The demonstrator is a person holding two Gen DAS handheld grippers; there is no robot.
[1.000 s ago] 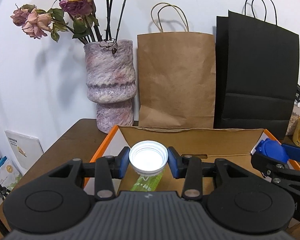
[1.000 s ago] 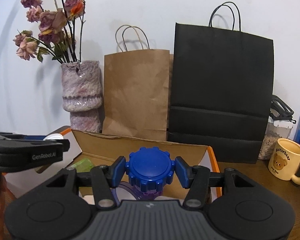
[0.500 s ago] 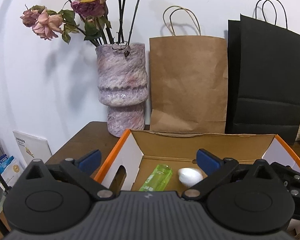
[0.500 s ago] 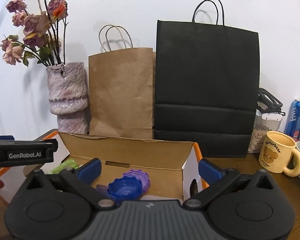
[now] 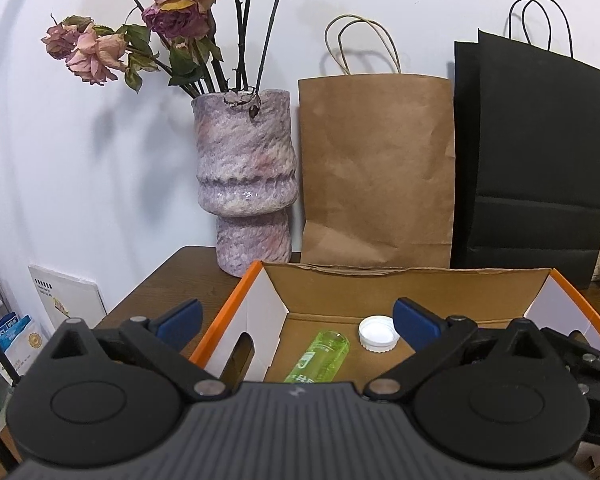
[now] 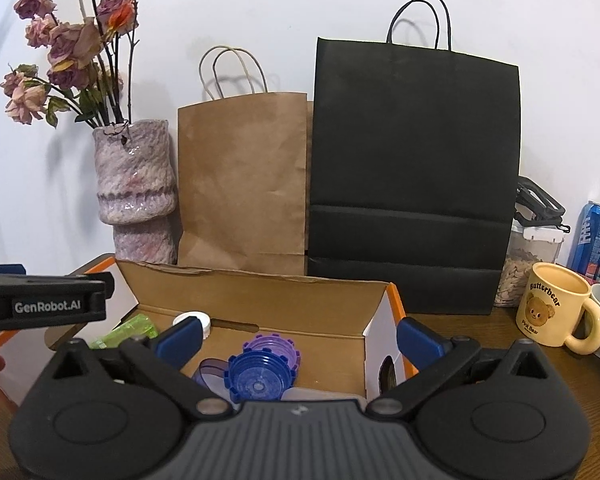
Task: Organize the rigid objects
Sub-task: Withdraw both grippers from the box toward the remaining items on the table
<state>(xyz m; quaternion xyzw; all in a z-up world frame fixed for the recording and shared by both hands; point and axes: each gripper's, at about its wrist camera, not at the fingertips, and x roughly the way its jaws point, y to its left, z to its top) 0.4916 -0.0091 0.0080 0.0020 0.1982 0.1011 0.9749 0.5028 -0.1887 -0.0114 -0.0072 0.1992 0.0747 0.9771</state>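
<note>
in the cardboard box (image 5: pixel 412 280) in front of me lie the task's things: a white cap (image 5: pixel 378 333) resting open side down near the back wall, a green bottle (image 5: pixel 320 356) on its side just beside it, and further right a blue lid (image 6: pixel 258 376) touching a purple lid (image 6: pixel 271 350) behind it. my left tongs (image 5: pixel 296 318) hang above the box's left half with the jaws spread wide and nothing between them; my right tongs (image 6: pixel 300 336) are equally wide open and empty over the right half.

the risks i see come from crowding. the two tongs sit close side by side above one narrow box, so if i swing either one inward they may knock together. the box walls and the torn back flap stand up near my fingertips, and a low sweep outward could catch the orange edge (image 5: pixel 220 332) and drag the whole box across the table (image 5: pixel 172 280). the green bottle looks round, so a nudge would probably roll it into the cap. on the right a bear mug (image 6: pixel 556 310) stands near my outer finger, and a careless pull to that side might tip it.
</note>
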